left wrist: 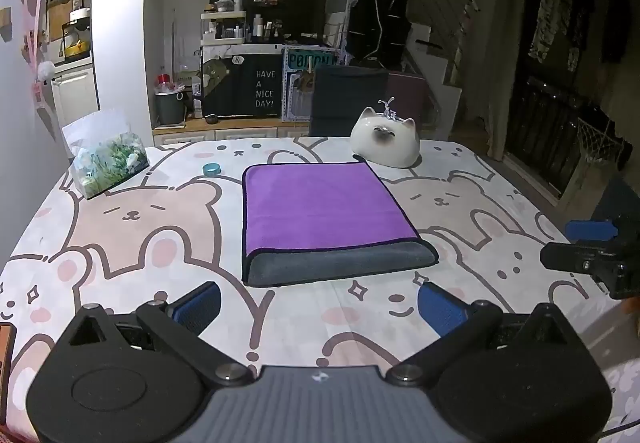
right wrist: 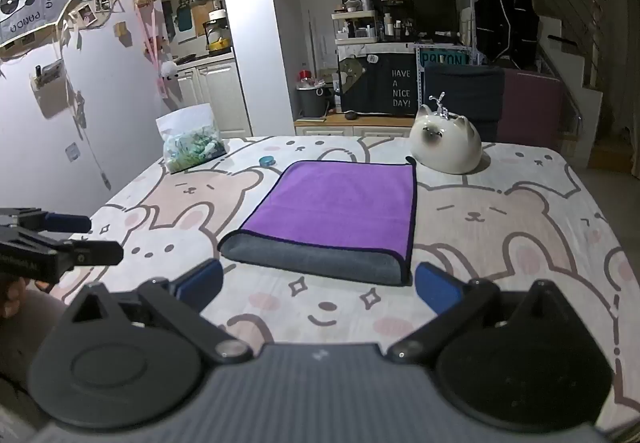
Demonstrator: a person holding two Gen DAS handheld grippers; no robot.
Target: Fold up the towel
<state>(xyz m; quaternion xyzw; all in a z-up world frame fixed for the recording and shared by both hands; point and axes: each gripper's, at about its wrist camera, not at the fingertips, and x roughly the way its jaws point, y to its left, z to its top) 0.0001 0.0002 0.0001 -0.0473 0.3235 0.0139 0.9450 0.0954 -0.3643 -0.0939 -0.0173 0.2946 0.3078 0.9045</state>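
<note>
A purple towel [left wrist: 320, 209] with a grey underside lies folded flat on the bear-print tablecloth [left wrist: 140, 227]; its rounded grey fold faces me. It also shows in the right wrist view [right wrist: 340, 203]. My left gripper [left wrist: 320, 305] is open and empty, just short of the towel's near edge. My right gripper [right wrist: 318, 289] is open and empty, also just short of the fold. The right gripper shows at the right edge of the left wrist view [left wrist: 580, 243], and the left gripper shows at the left edge of the right wrist view [right wrist: 96, 239].
A white ceramic cat [left wrist: 386, 143] stands behind the towel's far right corner. A small teal lid [left wrist: 211, 168] and a clear bag of green and white items [left wrist: 106, 163] lie at the far left. A dark chair [left wrist: 348, 99] stands behind the table.
</note>
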